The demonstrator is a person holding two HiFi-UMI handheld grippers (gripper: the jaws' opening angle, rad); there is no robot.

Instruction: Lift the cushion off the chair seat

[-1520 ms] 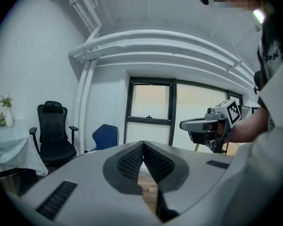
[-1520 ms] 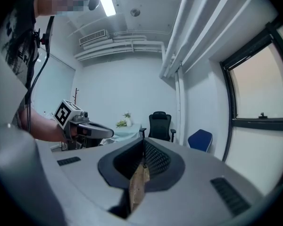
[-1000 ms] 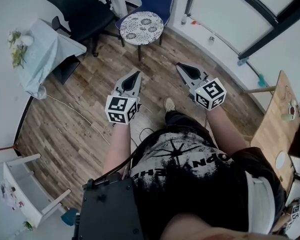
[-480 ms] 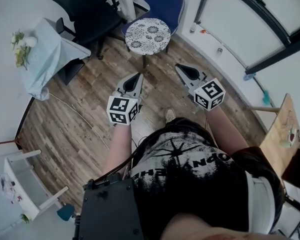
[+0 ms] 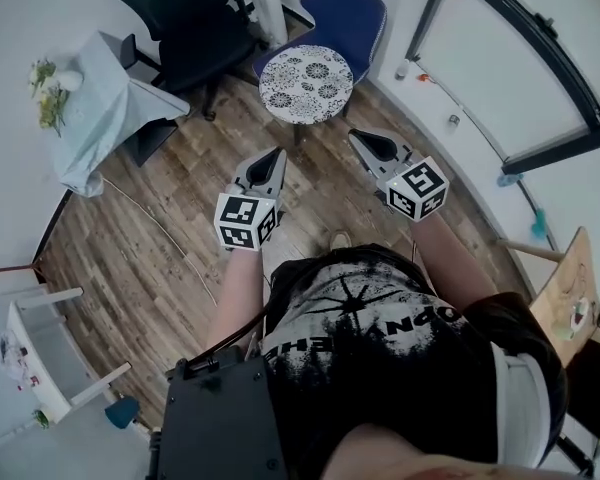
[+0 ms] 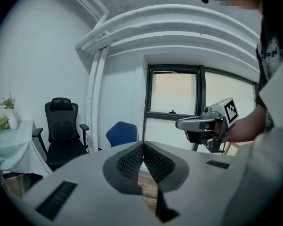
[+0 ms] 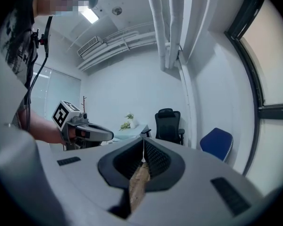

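A round white cushion with a dark flower pattern lies on the seat of a blue chair at the top of the head view. My left gripper and right gripper hang side by side over the wooden floor, short of the cushion and pointing toward it. Both are shut and hold nothing. In the left gripper view the jaws meet in front of the blue chair. The right gripper view shows its jaws touching too, with the blue chair to the right. Neither gripper view shows the cushion.
A black office chair stands left of the blue chair. A table with a pale cloth and flowers is further left. White furniture sits at the lower left and a wooden table at the right. A thin cable crosses the floor.
The blue chair and cushion have slid lower and closer in the head view as the person and both grippers moved toward them. Both grippers have stayed shut.
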